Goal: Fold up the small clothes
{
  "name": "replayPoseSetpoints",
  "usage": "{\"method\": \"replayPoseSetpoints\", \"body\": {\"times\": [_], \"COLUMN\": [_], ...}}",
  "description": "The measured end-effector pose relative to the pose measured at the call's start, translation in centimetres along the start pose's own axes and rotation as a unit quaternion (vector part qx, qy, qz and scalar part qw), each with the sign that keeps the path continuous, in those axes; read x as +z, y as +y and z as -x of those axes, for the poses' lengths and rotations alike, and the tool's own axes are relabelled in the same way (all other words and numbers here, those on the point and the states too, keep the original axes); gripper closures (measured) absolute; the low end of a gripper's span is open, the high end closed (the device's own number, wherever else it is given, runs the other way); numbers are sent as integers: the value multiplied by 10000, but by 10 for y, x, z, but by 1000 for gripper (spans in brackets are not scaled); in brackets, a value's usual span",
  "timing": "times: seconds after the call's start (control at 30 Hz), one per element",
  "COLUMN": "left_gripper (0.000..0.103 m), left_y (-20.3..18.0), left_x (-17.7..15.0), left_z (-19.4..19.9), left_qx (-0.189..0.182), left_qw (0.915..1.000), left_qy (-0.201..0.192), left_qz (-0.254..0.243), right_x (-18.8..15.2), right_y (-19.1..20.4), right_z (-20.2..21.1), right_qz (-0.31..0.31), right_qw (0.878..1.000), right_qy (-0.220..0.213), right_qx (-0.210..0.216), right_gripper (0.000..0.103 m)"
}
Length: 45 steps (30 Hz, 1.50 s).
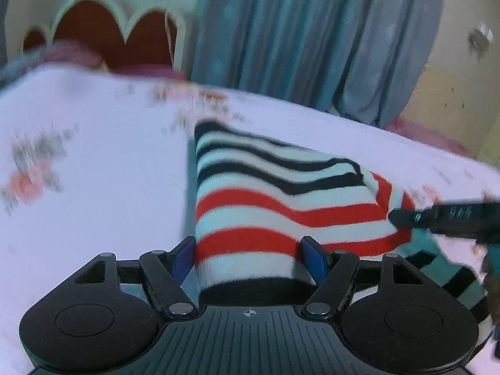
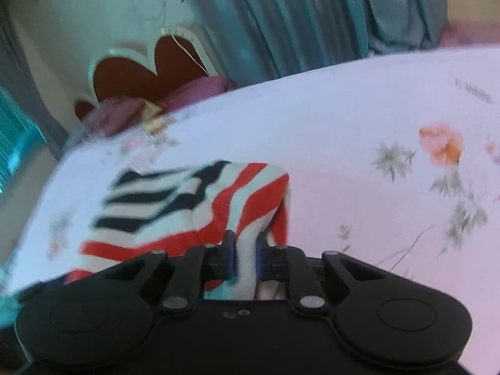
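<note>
One striped garment [image 1: 281, 206] between spread left gripper [image 1: 250, 250] pads, right gripper [image 2: 244, 257] clenched on its edge

Floral bedsheet [image 1: 78, 162] print smeared by blur in the left wrist view, striped garment [image 1: 281, 206] near end hidden behind the gripper body, headboard [image 2: 140, 68] partly covered by pillows [image 2: 193, 90].

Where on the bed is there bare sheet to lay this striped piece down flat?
Bare floral sheet lies right of the striped garment, out to the orange flower print. In the left wrist view, more bare sheet opens left of the garment. Crowded: the headboard end, where purple pillows sit.
</note>
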State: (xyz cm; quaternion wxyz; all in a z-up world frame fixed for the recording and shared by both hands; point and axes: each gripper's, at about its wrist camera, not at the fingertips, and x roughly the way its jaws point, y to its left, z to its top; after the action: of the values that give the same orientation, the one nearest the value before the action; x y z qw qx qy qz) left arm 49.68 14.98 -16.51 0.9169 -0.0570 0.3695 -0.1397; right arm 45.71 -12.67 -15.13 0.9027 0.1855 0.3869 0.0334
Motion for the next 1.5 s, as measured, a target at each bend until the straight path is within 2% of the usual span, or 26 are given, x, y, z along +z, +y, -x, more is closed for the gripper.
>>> {"method": "replayPoseSetpoints", "body": {"times": [0.13,0.27,0.47,0.53,0.67,0.8,0.9,0.97,1.03,1.3,1.37,1.47,1.5], "left_gripper": [32,32,32,32,29,28,28,28,28,27,23,13,10], "left_y": [-4,-6,-16,-17,-15,-14,-12,-13,-13,-13,-14,-17,-18], "left_x": [-3,-9,-33,-41,-48,-48,-48,-52,-53,-50,-49,-49,-49], "left_z": [8,32,63,66,60,59,64,63,62,66,67,70,71], "left_qx": [42,-22,-125,-56,18,48,33,68,66,87,100,151,139], "left_qw": [9999,9996,9987,9982,9989,9993,9994,9991,9994,9992,9991,9987,9985], "left_qy": [-55,-161,-209,-184,-104,-39,0,25,52,134,193,232,248], "left_qz": [-127,-234,-453,-560,-452,-378,-352,-410,-327,-358,-365,-439,-459], "right_x": [-3,-9,-45,-57,-73,-72,-76,-84,-95,-108,-108,-107,-107], "right_y": [-9,-6,24,29,25,27,34,35,27,16,10,0,-1], "right_z": [11,50,92,96,88,85,104,100,87,78,77,76,75], "right_qz": [-257,-199,421,579,745,750,745,793,647,55,-271,-690,-782], "right_qw": [9996,9992,9977,9973,9968,9966,9962,9960,9970,9994,9993,9972,9964], "right_qy": [69,-258,-369,-341,-203,-149,-387,-230,88,104,146,257,304], "right_qx": [84,213,372,312,-195,-306,-221,-332,-426,-329,-229,-85,-83], "right_gripper": [82,82,86,88,98,98,92,91,90,86,85,85,79]}}
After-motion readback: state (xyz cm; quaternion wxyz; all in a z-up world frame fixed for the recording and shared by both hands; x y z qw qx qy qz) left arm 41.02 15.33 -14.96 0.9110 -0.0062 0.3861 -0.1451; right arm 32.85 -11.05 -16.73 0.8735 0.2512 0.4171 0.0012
